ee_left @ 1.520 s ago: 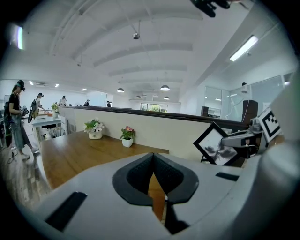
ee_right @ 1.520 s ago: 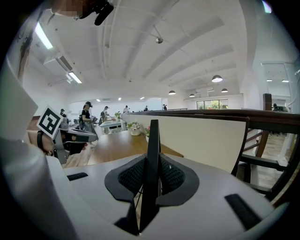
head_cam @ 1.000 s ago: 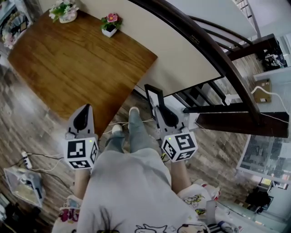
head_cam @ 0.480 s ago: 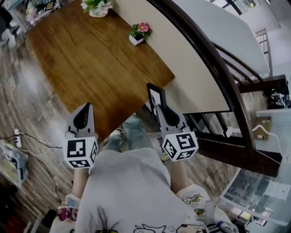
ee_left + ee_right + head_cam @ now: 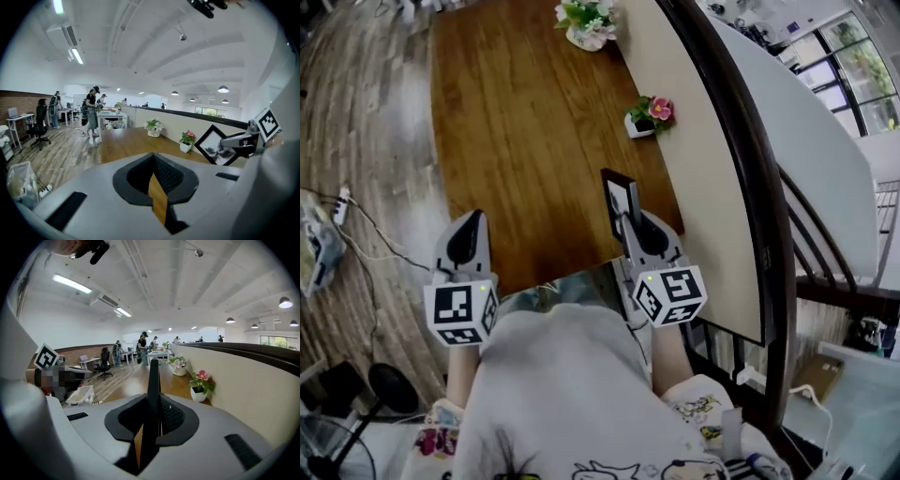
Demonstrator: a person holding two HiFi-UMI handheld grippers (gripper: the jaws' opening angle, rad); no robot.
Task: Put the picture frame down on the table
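There's the right gripper (image 5: pixel 626 222) with the frame (image 5: pixel 620 195) caught by 1 edge, jaws clamped tight on the thin black border. The frame is up in the air, tipped onto a corner like a diamond, its pale picture side turned toward the left gripper (image 5: pixel 472 217). It hangs over the near right corner of the table (image 5: pixel 516 141), just beside the beige partition (image 5: pixel 698 159), not touching the wood.

The left gripper is over the near left corner of the table. Its tips are pressed together with nothing between them; only a sliver of brown tabletop shows through the slit behind them. It is well apart from the frame.

Further along the table, 2 flower pots stand against the partition. The small pot (image 5: pixel 645 116), white with a pink bloom, is the nearer one, past the frame and clear of it. The big pot (image 5: pixel 586 21), with pale flowers, sits at the far end. A dark rail (image 5: pixel 748 159) runs along the top of the partition. Way off behind the table, people (image 5: pixel 91 112) stand among desks.
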